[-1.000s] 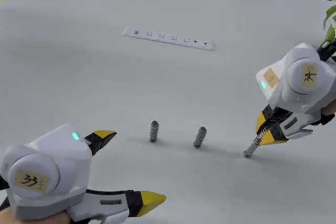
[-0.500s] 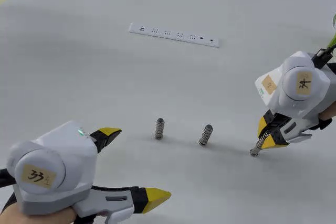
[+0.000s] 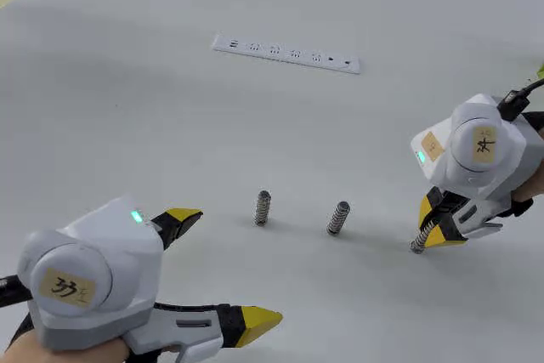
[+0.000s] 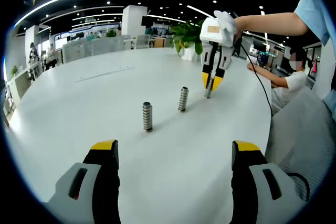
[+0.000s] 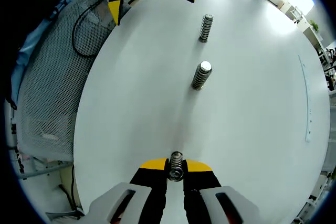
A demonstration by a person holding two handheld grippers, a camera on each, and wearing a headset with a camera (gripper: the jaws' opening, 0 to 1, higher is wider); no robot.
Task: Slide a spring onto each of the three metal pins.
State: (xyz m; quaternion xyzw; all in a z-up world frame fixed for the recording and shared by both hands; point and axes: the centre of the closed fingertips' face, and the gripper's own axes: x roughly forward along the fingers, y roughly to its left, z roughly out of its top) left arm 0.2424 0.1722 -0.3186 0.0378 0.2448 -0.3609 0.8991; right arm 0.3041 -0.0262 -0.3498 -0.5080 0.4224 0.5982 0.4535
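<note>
1. Right gripper (image 3: pixel 433 227): jaws nearly closed, pinching the third spring (image 3: pixel 422 234) between the yellow tips. The right gripper view showed that spring (image 5: pixel 176 164) end-on in the narrow gap.
2. The third spring leaned, its lower end touching the table (image 3: pixel 127 116).
3. Left gripper (image 3: pixel 223 269): jaws spread wide, nothing between them. It hovered at about 7 o'clock from the row of springs in the head view.
4. Middle spring (image 3: pixel 338 218) stood upright at 9 o'clock from the third spring, well apart from it. A shiny pin head (image 5: pixel 205 66) showed at its top.
5. Left spring (image 3: pixel 263 207) stood upright at 9 o'clock from the middle spring, the three forming one row.
6. Power strip (image 3: pixel 285 53) lay flat at 12 o'clock from the row, well apart.
</note>
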